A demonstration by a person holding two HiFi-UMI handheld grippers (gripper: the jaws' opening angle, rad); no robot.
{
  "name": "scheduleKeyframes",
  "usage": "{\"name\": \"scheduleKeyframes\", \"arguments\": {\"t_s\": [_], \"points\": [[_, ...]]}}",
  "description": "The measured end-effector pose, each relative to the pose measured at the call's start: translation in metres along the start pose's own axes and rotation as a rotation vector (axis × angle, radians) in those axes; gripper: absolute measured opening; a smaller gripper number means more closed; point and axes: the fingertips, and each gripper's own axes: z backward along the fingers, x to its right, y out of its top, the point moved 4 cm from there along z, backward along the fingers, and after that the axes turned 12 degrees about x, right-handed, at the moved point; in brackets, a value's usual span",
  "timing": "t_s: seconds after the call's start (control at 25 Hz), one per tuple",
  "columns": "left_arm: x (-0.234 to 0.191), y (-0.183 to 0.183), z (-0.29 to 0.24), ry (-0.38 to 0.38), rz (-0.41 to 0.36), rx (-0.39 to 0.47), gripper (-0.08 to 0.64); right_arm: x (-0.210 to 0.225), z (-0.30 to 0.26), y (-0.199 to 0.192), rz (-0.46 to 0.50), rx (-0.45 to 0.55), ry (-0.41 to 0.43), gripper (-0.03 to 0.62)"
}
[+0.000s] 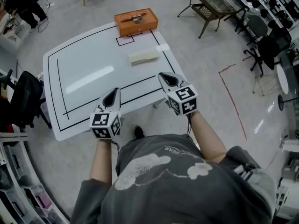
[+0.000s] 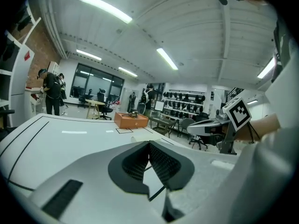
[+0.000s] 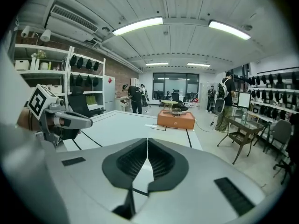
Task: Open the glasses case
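The glasses case (image 1: 144, 56) is a pale cream oblong lying shut on the white table (image 1: 84, 59), towards its far right part. In the left gripper view the glasses case (image 2: 136, 137) peeks out just beyond the jaws. My left gripper (image 1: 112, 96) hovers over the table's near edge, jaws shut with nothing between them (image 2: 149, 143). My right gripper (image 1: 165, 78) hangs over the near right edge, also shut and holding nothing (image 3: 147, 141). Both are well short of the case.
An orange box (image 1: 135, 24) with a small object on top stands at the table's far edge. A white tape strip (image 1: 162, 47) lies near the case. A black chair (image 1: 23, 101) stands left of the table; a metal side table (image 1: 208, 8) and more chairs stand at the back right.
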Motion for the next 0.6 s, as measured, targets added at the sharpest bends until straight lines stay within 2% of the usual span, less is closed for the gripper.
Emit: {"name": "scheduleKeyframes", "arguments": {"t_s": [0.32, 0.4, 0.48, 0.6], "points": [[-0.005, -0.008, -0.036, -0.030, 0.011, -0.053, 0.003, 0.035, -0.011, -0.020, 0.017, -0.073, -0.022, 0.172], [-0.004, -0.012, -0.047, -0.024, 0.005, -0.076, 0.003, 0.043, -0.017, -0.025, 0.023, -0.088, -0.003, 0.243], [-0.002, -0.014, -0.058, -0.012, -0.002, -0.095, 0.003, 0.054, -0.025, -0.029, 0.033, -0.098, 0.023, 0.284], [-0.003, -0.016, -0.078, 0.028, -0.007, -0.117, 0.003, 0.072, -0.043, -0.035, 0.032, -0.117, 0.074, 0.305]]}}
